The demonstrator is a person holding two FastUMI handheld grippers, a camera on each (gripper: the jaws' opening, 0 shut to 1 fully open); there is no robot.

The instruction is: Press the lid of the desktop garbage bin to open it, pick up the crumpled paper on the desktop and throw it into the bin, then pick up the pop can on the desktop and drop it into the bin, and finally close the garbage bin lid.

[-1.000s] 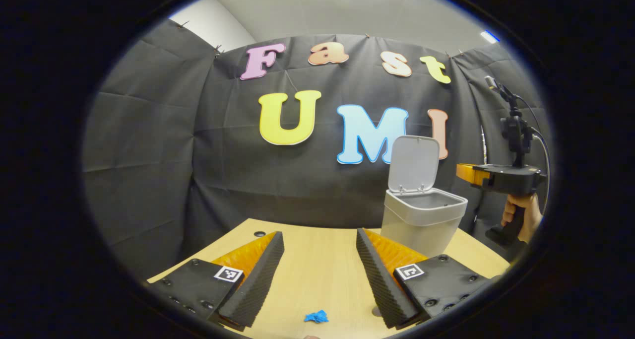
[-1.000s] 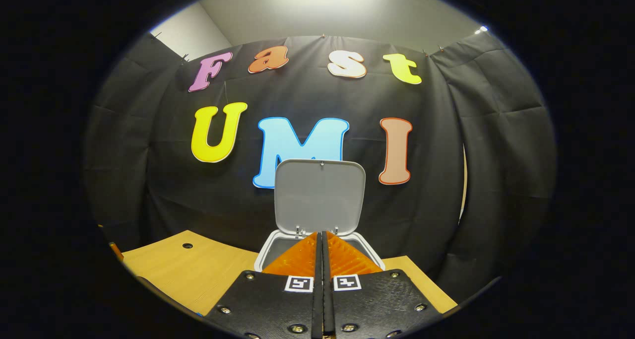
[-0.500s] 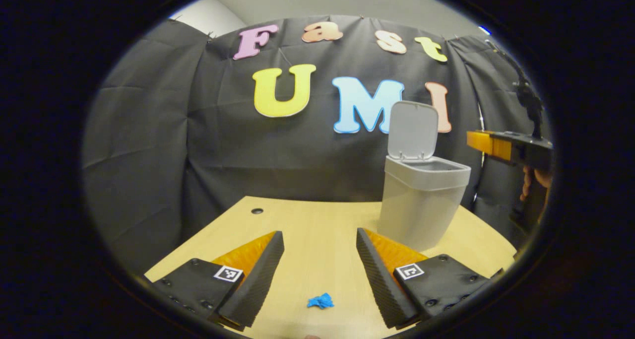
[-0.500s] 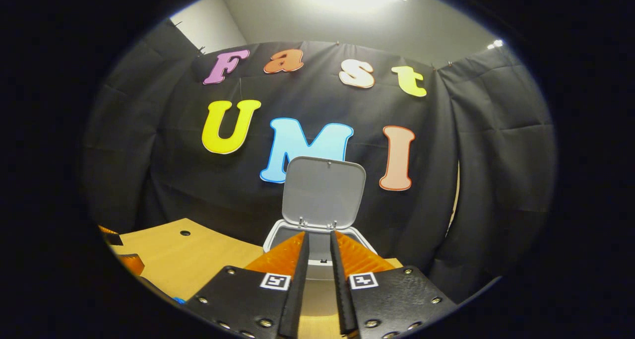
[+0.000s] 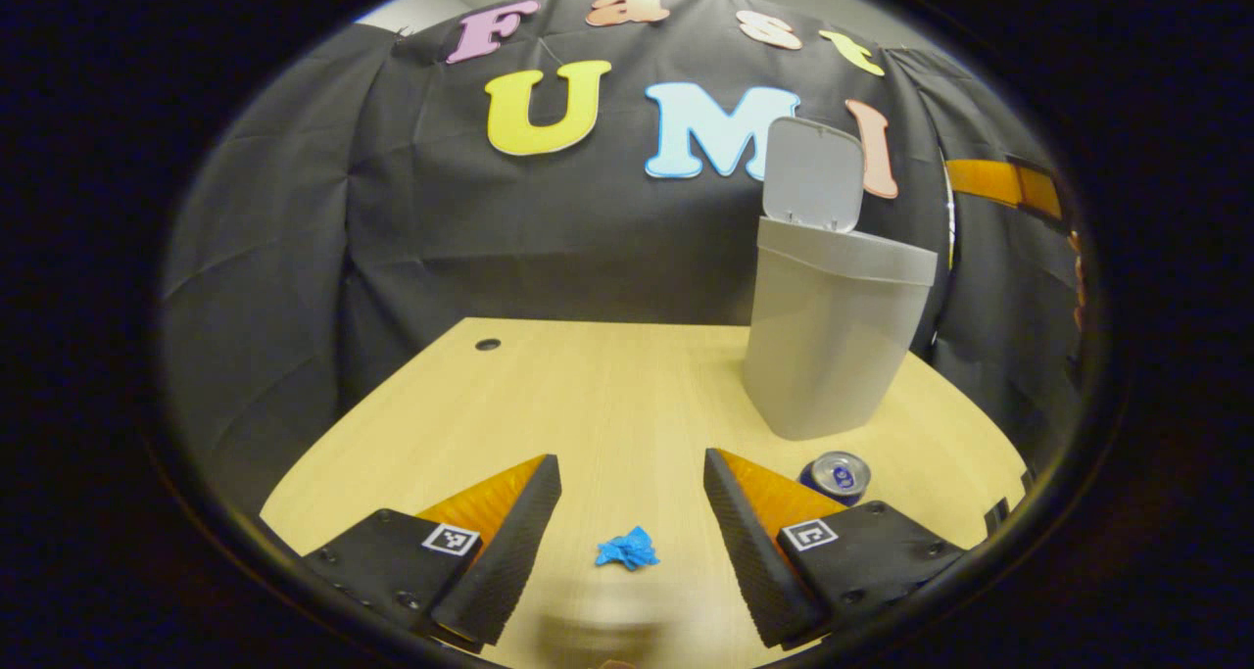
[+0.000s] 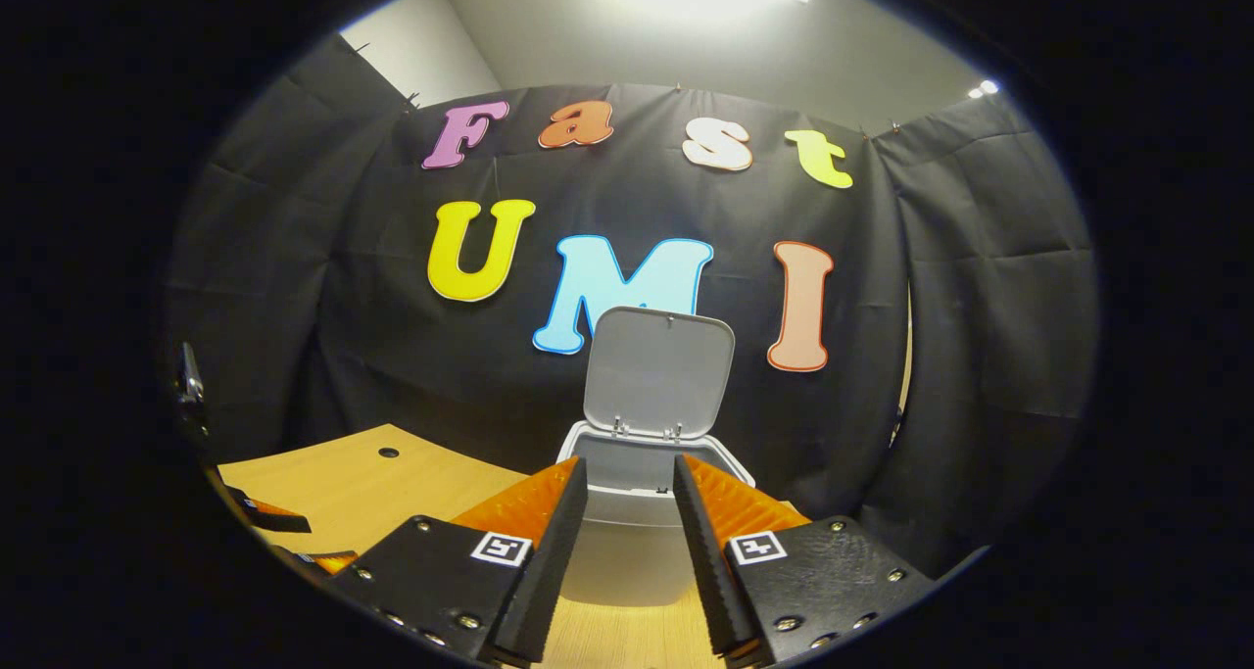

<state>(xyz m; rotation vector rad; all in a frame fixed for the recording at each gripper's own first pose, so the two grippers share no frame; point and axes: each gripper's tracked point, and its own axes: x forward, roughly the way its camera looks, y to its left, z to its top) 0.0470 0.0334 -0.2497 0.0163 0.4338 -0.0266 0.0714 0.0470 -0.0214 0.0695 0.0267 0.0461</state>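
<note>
Left gripper (image 5: 632,483) is being held low over the desktop (image 5: 607,385), its jaws spread wide and empty, with the crumpled paper (image 5: 627,550) lying on the wood between the two fingers but not yet touched by either. That placement is being read as a straddle ahead of a pinch: the blue scrap is small and flat, so the fingers are being set one to each side of it before any closing.

Pop can (image 5: 836,476) is standing upright just behind the left gripper's right-hand finger, near the foot of the garbage bin (image 5: 828,346); it is being left for the later step.

Bin lid (image 5: 813,174) is being held up by its hinge, leaning back toward the booth wall, so the opening step is being judged as done and the mouth is being kept free for a drop from above.

Right gripper (image 6: 627,542) is being held level in front of the bin (image 6: 627,561), jaws partly parted and gripping nothing, with the open lid (image 6: 658,370) framed above them. It is being kept clear of the paper, likely so the left side can be worked without crowding.

Risk being noted: the light paper could be pushed along the wood rather than caught if the fingers are closed too high.
</note>
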